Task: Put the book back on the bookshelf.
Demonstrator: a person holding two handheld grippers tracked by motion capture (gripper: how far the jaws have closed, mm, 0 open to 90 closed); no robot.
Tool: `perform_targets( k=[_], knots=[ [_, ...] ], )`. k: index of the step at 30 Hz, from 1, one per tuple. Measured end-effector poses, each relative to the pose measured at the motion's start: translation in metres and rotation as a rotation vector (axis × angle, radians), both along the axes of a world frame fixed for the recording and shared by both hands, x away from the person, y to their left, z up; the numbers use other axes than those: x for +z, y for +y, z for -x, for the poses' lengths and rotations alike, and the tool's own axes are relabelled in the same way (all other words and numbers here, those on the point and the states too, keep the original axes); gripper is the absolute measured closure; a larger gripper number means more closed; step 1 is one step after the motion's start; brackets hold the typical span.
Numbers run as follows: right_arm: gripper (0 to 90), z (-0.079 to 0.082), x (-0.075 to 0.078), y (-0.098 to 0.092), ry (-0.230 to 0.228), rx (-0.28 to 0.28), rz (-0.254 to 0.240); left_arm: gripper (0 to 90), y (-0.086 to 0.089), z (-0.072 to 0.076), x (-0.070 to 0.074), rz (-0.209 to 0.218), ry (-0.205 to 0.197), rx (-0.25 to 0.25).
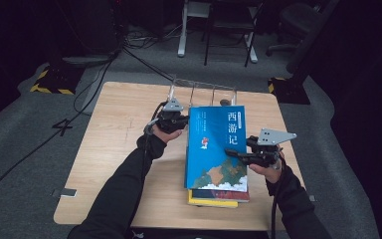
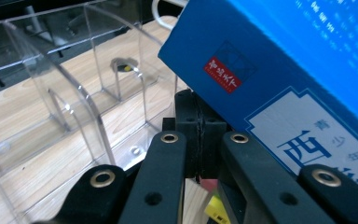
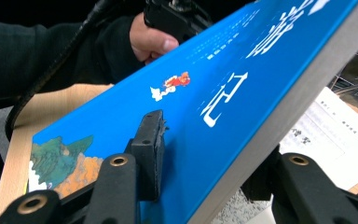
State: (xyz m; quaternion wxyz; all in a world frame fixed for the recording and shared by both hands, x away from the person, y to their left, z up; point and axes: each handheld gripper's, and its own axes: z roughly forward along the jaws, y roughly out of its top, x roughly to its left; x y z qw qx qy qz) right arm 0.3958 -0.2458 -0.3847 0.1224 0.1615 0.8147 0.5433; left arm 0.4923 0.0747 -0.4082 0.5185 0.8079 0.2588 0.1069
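From my remote seat: at nine o'clock my left gripper sits with jaws shut beside the blue book's spine edge — whether they pinch it I cannot tell; at three o'clock my right gripper clamps the book, raised over the stack mid-table.

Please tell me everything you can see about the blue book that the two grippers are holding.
The blue book is a thick paperback with a glossy cover: large white Chinese characters, a small red figure, painted mountains and white clouds at the bottom. Its page edges look grey. It is tilted, raised above a stack of books. The right gripper clamps its page edge, one pad on the cover. The left gripper stands shut at its spine corner, near a clear plastic rack.
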Motion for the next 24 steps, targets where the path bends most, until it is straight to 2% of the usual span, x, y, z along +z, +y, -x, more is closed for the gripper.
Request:
perform_targets(
  k=[4,6,8,11,15,18,19,21,22,24],
  knots=[
    [55.8,-0.004,0.005,-0.002,0.017,0.003,0.002,89.7,-0.003,0.002,0.005,0.029,-0.014,-0.024],
    [56.0,-0.005,0.008,-0.003,0.017,0.011,0.009,89.7,-0.004,0.003,0.009,0.018,-0.041,-0.035],
    [56.9,-0.006,0.010,-0.004,0.025,0.013,-0.002,89.7,-0.005,0.004,0.012,0.022,-0.043,-0.048],
    [58.6,-0.007,0.013,-0.005,0.024,0.009,-0.007,89.7,-0.007,0.005,0.017,-0.002,-0.052,-0.047],
    [61.8,-0.006,0.019,-0.005,0.001,0.005,0.007,89.8,-0.011,0.005,0.026,-0.025,-0.064,-0.039],
    [64.5,-0.006,0.023,-0.005,-0.024,-0.011,0.001,89.9,-0.010,0.006,0.040,0.009,-0.077,-0.031],
    [66.7,-0.005,0.027,-0.005,-0.051,-0.023,-0.018,89.9,-0.009,0.007,0.048,0.024,-0.091,-0.027],
    [67.8,-0.005,0.028,-0.005,-0.065,-0.030,-0.026,89.9,-0.009,0.008,0.053,0.022,-0.098,-0.024],
    [70.0,-0.004,0.032,-0.004,-0.096,-0.048,-0.028,89.9,-0.009,0.009,0.057,0.013,-0.113,-0.021],
    [70.8,-0.003,0.033,-0.004,-0.101,-0.053,-0.033,89.9,-0.008,0.012,0.064,0.003,-0.134,-0.023]
  ],
)
